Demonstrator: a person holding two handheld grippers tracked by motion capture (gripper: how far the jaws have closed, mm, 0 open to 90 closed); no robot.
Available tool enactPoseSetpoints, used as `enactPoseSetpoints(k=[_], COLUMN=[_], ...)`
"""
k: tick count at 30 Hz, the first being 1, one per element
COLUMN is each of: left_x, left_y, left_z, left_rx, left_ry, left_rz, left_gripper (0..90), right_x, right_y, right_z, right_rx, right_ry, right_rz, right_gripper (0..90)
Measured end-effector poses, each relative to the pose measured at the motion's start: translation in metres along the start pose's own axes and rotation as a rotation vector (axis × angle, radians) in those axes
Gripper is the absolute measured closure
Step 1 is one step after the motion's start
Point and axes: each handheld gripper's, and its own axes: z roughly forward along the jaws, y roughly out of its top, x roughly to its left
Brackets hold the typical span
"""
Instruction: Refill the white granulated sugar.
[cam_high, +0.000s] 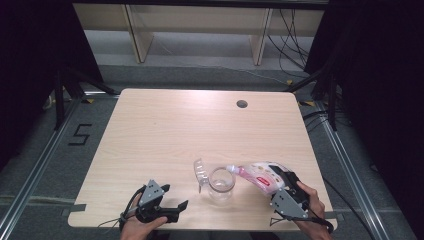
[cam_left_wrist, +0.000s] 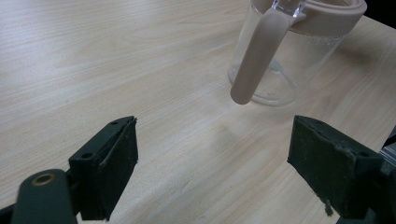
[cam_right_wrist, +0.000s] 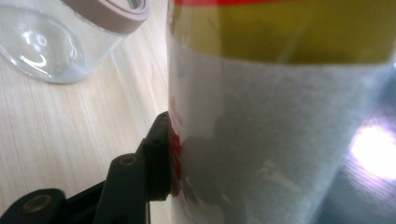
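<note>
The right gripper (cam_high: 286, 184) was clamped on a plastic bottle (cam_high: 257, 175) tipped over a glass jar (cam_high: 221, 183), so pouring looked like the step in hand. The bottle's long axis ran nearly level, its neck pointing at the jar's mouth from the jar's right. The next move likely called for tilting further while keeping the neck over the rim. The left gripper (cam_high: 172, 197) rested left of the jar, wide open and empty.

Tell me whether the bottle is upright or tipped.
Tipped: the bottle, clamped in the right gripper, lies slanted with its neck over the glass jar.
</note>
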Motion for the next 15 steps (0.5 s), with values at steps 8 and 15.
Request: enactPoseSetpoints(k=[8, 15], left_x=[-0.0007, 0.0015], left_y=[-0.0006, -0.0009], left_z=[-0.0011, -0.0030], left_rx=[-0.008, -0.004], left_ry=[0.016, 0.020], left_rz=[0.002, -0.003], left_gripper=[15.4, 15.4], right_x=[0.0047, 0.0066], right_y=[0.0056, 0.0084], right_z=[-0.0032, -0.0024], right_rx=[0.026, 0.017], right_ry=[-0.040, -0.066], right_rz=[-0.072, -0.134], right_gripper=[51.5, 51.7])
